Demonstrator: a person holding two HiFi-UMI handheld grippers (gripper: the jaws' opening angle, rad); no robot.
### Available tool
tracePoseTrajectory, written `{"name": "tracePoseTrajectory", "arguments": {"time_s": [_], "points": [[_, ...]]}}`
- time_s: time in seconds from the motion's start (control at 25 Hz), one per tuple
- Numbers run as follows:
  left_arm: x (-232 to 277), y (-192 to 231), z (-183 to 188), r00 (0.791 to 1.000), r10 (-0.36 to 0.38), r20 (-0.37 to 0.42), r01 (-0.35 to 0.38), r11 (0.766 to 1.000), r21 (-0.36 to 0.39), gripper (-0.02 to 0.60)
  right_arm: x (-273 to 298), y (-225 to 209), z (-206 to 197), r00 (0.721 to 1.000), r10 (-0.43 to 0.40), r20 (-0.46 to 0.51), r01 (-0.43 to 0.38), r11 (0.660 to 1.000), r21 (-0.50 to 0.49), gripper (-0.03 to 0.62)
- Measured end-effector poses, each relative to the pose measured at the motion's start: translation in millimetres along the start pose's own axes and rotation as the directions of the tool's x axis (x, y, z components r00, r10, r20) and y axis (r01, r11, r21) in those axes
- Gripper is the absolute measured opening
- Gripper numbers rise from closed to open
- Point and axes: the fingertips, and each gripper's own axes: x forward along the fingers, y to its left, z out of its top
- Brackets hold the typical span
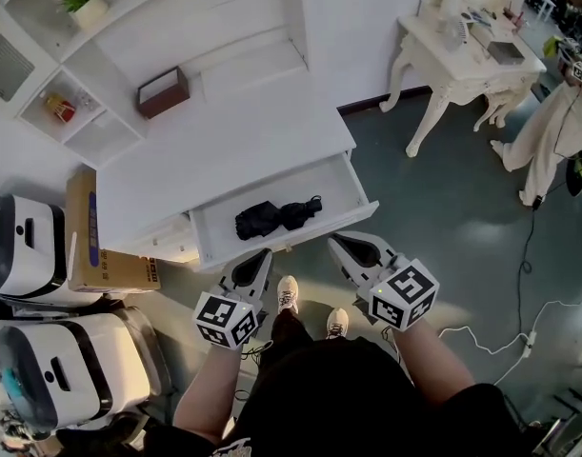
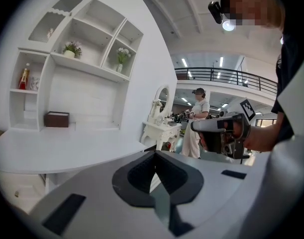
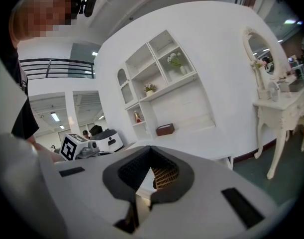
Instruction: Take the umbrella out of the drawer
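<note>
the umbrella (image 1: 276, 217) lies folded and black inside the open drawer (image 1: 346, 181), in its left half, with nothing touching it. the drawer is pulled out from under the white table (image 1: 233, 150), its front edge facing you. your left tool (image 1: 261, 254) hovers just in front of that edge, below the umbrella, with its jaws pressed together and nothing between them; the left gripper view shows the same, the jaws meeting at the tip before the table top. your right tool (image 1: 339, 243) hangs to the right of it, also just short of the drawer front and apart from the umbrella; in the right gripper view its jaws meet at the tip and hold nothing. both tools point at the drawer, near each other but not touching. on the table top, well behind the drawer, a small brown box (image 1: 163, 91) stands near the shelf unit (image 1: 119, 17), which carries a pot of flowers (image 1: 84, 6) and a small bottle (image 1: 58, 107). left of the table a cardboard box (image 1: 92, 241) stands beside two white machines (image 1: 29, 246). your shoes (image 1: 289, 293) stand on the floor below the drawer. far to the right is a white dressing table (image 1: 462, 50) with another person (image 1: 557, 131) next to it, and a white cable (image 1: 505, 336) trails over the floor
</note>
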Motion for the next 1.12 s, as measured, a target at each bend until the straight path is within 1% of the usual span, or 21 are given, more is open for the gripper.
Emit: {"name": "tracePoseTrajectory", "arguments": {"time_s": [0.28,0.48,0.84,1.12], "points": [[20.0,30.8,-5.9,0.997,-0.053,-0.057,0.054,0.999,0.006,0.005,24.8,-14.1,-1.8,0.998,-0.068,-0.009,0.068,0.997,0.029,0.002],[35.8,53.2,-19.1,0.991,-0.082,-0.11,0.085,0.996,0.024,0.005,40.8,-21.3,-5.1,0.994,-0.107,-0.022,0.108,0.993,0.045,0.002],[68.0,84.0,-41.4,0.971,-0.134,-0.2,0.141,0.99,0.021,0.005,64.6,-32.4,-13.1,0.986,-0.16,-0.045,0.164,0.983,0.078,0.002],[90.3,103.3,-60.8,0.95,-0.167,-0.265,0.176,0.984,0.012,0.005,78.8,-41.5,-22.2,0.979,-0.194,-0.065,0.2,0.974,0.105,0.003]]}}
